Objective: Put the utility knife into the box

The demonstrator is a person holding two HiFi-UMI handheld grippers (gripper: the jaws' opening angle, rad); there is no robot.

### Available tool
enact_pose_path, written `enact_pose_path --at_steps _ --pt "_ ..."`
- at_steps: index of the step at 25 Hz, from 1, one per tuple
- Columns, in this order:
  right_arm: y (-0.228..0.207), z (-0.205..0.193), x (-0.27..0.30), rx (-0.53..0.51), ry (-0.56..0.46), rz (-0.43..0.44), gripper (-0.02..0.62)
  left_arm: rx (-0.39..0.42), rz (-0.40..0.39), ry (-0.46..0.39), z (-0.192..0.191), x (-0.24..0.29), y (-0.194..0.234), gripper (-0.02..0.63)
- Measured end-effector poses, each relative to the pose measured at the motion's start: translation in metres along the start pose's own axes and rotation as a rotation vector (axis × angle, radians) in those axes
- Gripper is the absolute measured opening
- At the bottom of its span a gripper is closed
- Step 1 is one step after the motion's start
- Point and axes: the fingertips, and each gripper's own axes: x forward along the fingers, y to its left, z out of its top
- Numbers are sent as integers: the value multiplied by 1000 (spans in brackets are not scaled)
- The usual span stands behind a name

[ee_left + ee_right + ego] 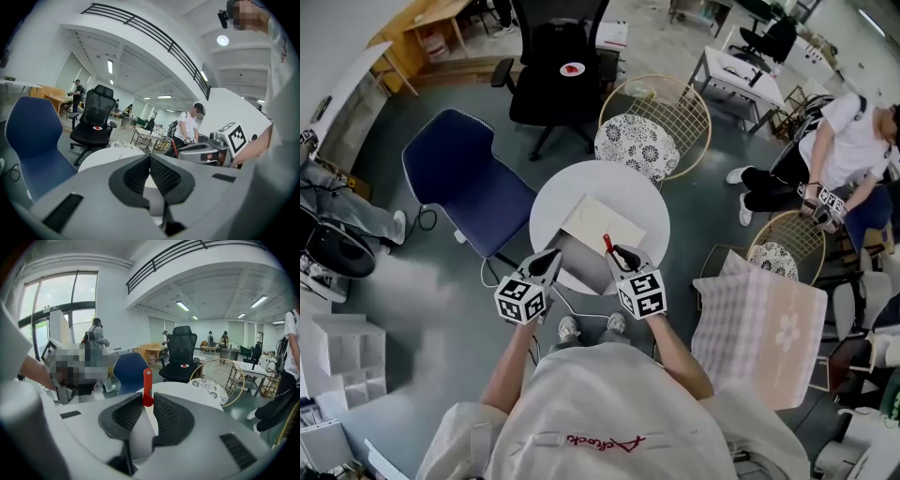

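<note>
Over the near edge of the round white table [572,183] we hold both grippers side by side, a little apart. Our right gripper [619,253] is clenched on the utility knife [607,246]: in the right gripper view the ribbed pads [165,414] press on both sides of its lower end, and its red body [147,380] stands upright above the jaw tips. Seen from the head view, the knife sits over the table's near half, at the near side of the pale box [605,223], which lies flat at the table's middle. We cannot tell whether the knife touches the box.

Our left gripper [551,258] hangs at the table's near-left rim. In the left gripper view its jaws are closed tip to tip with nothing between them [150,159].

Left of the table stands a blue chair [464,178]. Beyond the table is a wire chair with a patterned cushion [637,141], and farther beyond, a black office chair [558,70]. Right of the table lies a checked cloth [759,328].
</note>
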Motion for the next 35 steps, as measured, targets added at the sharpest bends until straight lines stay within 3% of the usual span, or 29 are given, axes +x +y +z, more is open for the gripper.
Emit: enact_pose_path --at_steps 24,28,35 --pt "33 -99 9 92 225 79 81 -155 27 110 -80 -13 1 11" --pt "34 -111 16 46 268 103 81 -171 39 116 -88 -17 3 11" --pt "53 -127 36 -135 381 180 81 -190 62 114 -98 -35 12 11"
